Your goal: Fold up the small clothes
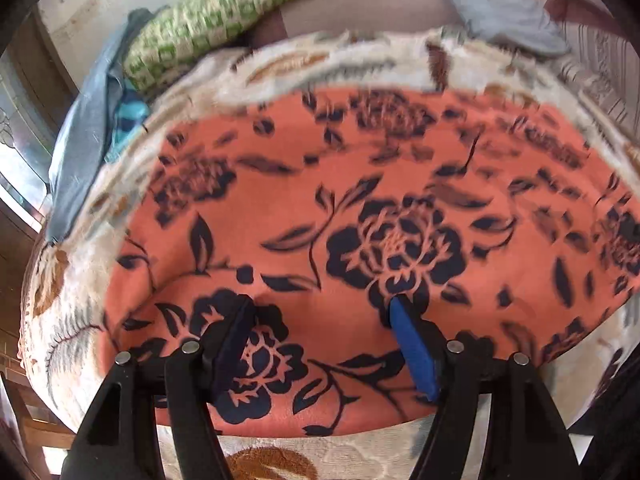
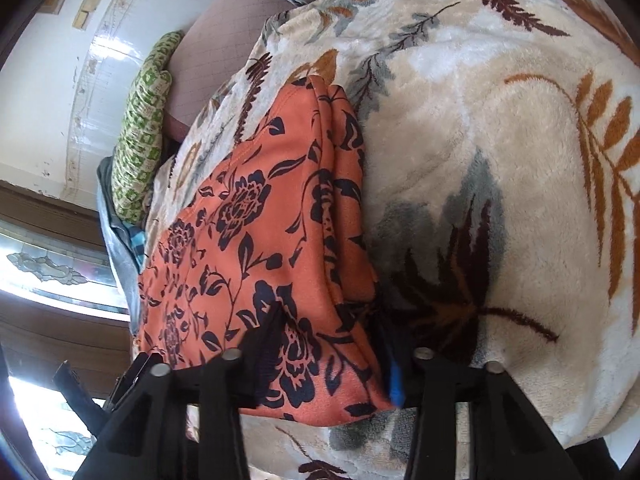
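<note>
An orange garment with a black flower print (image 1: 360, 200) lies spread on a cream leaf-patterned blanket (image 1: 80, 300). My left gripper (image 1: 322, 304) is open, its fingers resting on the garment's near edge. In the right wrist view the garment (image 2: 256, 220) shows a folded edge with stacked layers. My right gripper (image 2: 328, 320) stands open around the garment's near corner, with cloth lying between the fingers; the blue pad (image 2: 396, 384) on one finger is partly hidden by the cloth.
A green-and-white checked pillow (image 1: 216, 16) (image 2: 140, 128) lies at the far side of the bed. Grey-blue and teal cloth (image 1: 80, 152) is heaped beside it. The blanket (image 2: 500, 160) stretches to the right. A window and wooden frame are at left.
</note>
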`<state>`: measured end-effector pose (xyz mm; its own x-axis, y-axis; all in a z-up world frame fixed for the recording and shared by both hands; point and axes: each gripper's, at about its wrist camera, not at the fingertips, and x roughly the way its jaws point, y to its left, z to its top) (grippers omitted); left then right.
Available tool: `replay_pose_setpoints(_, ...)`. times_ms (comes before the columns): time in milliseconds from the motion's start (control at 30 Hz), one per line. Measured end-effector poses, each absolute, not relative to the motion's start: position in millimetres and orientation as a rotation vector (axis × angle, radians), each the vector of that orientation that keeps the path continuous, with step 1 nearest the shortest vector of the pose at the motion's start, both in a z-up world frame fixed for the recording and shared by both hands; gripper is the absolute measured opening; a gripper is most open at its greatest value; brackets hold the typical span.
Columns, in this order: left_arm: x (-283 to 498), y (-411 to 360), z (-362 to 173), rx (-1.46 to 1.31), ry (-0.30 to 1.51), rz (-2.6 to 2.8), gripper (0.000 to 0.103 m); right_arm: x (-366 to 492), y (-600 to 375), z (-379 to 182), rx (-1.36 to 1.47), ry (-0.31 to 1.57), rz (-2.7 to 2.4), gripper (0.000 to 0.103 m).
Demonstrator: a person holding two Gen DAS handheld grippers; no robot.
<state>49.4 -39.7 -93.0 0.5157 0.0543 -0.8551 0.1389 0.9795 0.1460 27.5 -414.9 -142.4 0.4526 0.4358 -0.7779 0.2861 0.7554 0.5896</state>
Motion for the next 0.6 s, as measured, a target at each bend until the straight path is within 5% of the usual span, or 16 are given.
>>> replay_pose_setpoints(300, 43, -22, -80, 0.099, 0.983, -0.102, 0.076, 37, -353, -69, 0.576, 1.064, 0.131, 0.018)
replay_pose_setpoints(600, -8, 102, -8, -0.226, 0.774, 0.068, 0.074, 52, -159, -2, 0.354, 0.998, 0.46, 0.017)
